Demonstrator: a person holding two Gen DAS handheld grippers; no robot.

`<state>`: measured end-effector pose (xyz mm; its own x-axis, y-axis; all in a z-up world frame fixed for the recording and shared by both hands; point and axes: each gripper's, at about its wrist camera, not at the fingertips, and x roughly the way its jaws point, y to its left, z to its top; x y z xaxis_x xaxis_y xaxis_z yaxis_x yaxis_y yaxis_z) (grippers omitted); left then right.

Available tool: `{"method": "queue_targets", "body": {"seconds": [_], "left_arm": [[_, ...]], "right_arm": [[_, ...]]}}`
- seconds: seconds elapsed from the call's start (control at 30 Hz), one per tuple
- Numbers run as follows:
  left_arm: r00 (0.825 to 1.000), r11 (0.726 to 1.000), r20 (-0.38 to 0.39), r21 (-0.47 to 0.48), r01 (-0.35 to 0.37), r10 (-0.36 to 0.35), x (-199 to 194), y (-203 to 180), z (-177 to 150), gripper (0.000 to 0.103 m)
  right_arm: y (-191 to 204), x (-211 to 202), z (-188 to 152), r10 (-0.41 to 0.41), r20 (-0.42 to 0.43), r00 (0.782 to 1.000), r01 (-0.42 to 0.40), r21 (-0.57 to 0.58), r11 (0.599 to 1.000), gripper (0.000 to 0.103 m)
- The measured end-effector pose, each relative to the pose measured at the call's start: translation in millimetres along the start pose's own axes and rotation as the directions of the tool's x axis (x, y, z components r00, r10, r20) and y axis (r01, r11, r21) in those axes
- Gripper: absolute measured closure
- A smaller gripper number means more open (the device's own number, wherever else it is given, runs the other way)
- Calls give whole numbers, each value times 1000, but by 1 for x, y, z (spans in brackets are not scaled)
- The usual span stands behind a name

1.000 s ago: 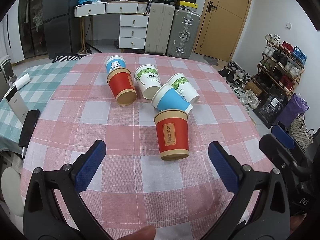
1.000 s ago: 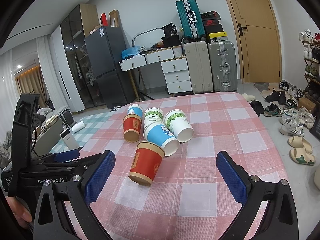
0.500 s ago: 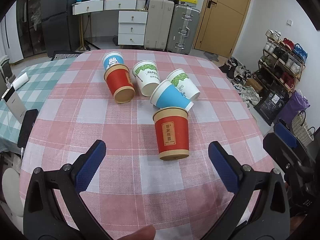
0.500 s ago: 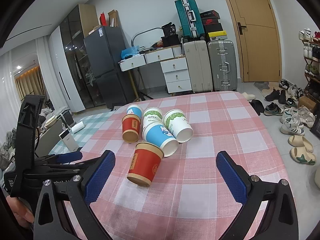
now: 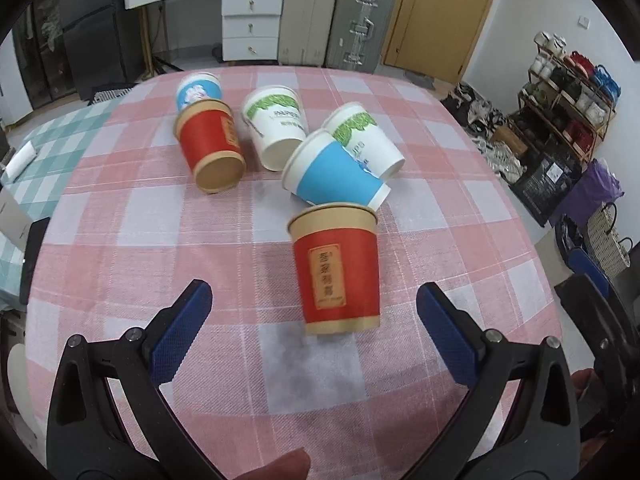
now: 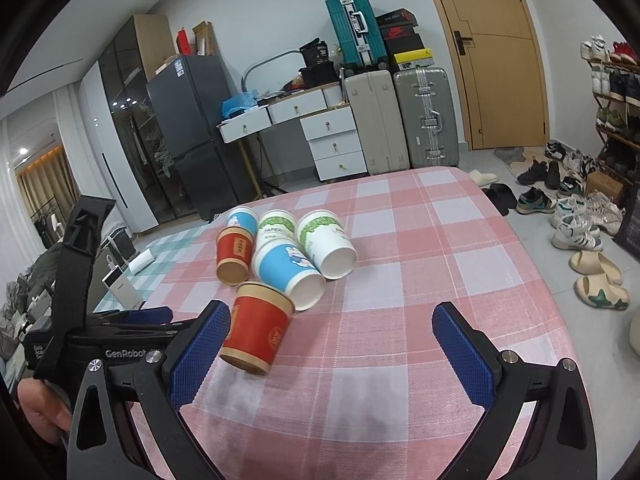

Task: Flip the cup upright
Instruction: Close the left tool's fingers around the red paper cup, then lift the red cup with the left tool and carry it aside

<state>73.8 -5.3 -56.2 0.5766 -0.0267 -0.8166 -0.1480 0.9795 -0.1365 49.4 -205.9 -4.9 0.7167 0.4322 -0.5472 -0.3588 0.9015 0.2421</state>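
Note:
Several paper cups lie on their sides on a pink checked tablecloth (image 5: pixel 120 240). The nearest red cup (image 5: pixel 336 276) lies with its mouth toward me, also in the right wrist view (image 6: pixel 258 328). Behind it lie a blue cup (image 5: pixel 336 176), two white-green cups (image 5: pixel 276 128) (image 5: pixel 360 136), another red cup (image 5: pixel 210 144) and a small blue cup (image 5: pixel 198 90). My left gripper (image 5: pixel 316 320) is open and empty, just in front of the nearest red cup. My right gripper (image 6: pixel 330 340) is open and empty, its left finger beside that cup.
The left gripper's body (image 6: pixel 80 320) shows at the left of the right wrist view. A teal checked table with a power bank (image 6: pixel 120 288) stands left. Suitcases (image 6: pixel 400 120), drawers and a shoe rack (image 5: pixel 568 92) stand beyond the table edges.
Both grippers have moved forward and down toward the nearest red cup, which looks larger now. The cups have not moved.

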Motion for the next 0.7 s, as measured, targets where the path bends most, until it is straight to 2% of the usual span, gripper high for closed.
{"method": "queue_targets", "body": {"seconds": [0.1, 0.27, 0.4, 0.47, 0.5, 0.53, 0.57, 0.7], "left_arm": [[998, 1000, -60, 4, -19, 19, 26, -7, 12, 1], [978, 998, -200, 25, -59, 63, 75, -15, 26, 1], [970, 999, -240, -16, -50, 45, 95, -13, 33, 1], [970, 999, -242, -46, -13, 1, 99, -11, 37, 11], [969, 998, -247, -60, 4, -19, 102, -9, 38, 25], [967, 998, -252, -67, 14, -31, 104, -8, 39, 34], [966, 998, -258, -63, 20, -36, 107, -8, 40, 39], [960, 993, -269, -104, 58, -84, 109, -2, 40, 42]], "right_arm": [[-10, 4, -2, -2, -8, 1000, 2, 23, 1000, 0], [-22, 11, -4, -2, -24, 1000, 3, 48, 999, 0], [-31, 16, -5, 1, -30, 1000, 1, 74, 997, 0], [-33, 17, -5, 3, -34, 999, 0, 85, 996, 0], [-34, 18, -6, 8, -37, 999, -5, 87, 996, 0], [-34, 17, -6, 10, -38, 999, -7, 85, 996, 0], [-33, 16, -6, 6, -37, 999, -3, 81, 997, 0], [-28, 8, -5, 10, -23, 1000, -8, 77, 997, 0]]}}
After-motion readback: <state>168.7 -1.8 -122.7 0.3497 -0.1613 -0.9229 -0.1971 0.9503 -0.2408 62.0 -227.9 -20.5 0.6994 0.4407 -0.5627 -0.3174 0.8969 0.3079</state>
